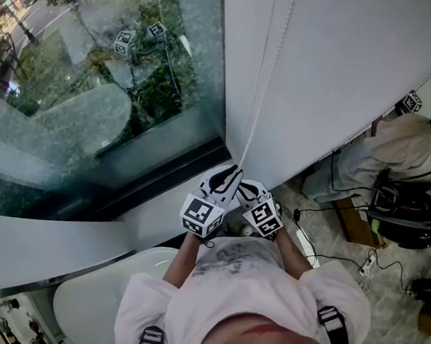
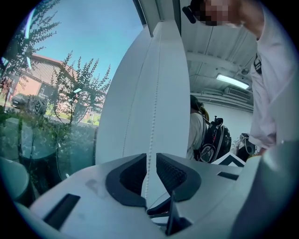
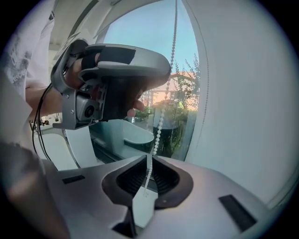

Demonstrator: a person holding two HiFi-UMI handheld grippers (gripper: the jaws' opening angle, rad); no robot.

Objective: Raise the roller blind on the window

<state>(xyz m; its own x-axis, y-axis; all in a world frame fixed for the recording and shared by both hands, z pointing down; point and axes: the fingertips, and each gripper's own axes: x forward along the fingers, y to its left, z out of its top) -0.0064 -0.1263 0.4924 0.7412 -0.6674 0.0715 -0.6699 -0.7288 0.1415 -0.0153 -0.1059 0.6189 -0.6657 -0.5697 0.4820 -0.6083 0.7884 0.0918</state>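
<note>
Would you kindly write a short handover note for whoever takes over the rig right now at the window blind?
Left tongs: shut on the bead chain.
Right tongs: shut on the chain too, close beside the left tongs in the head view.
Roller blind: down over its pane, bottom edge low near the sill. The window glass to its left is uncovered.
Done: chain gripped by both tongs.
Left: raise the blind, probably by pulling the chain hand over hand. I cannot tell which strand lifts it.
</note>
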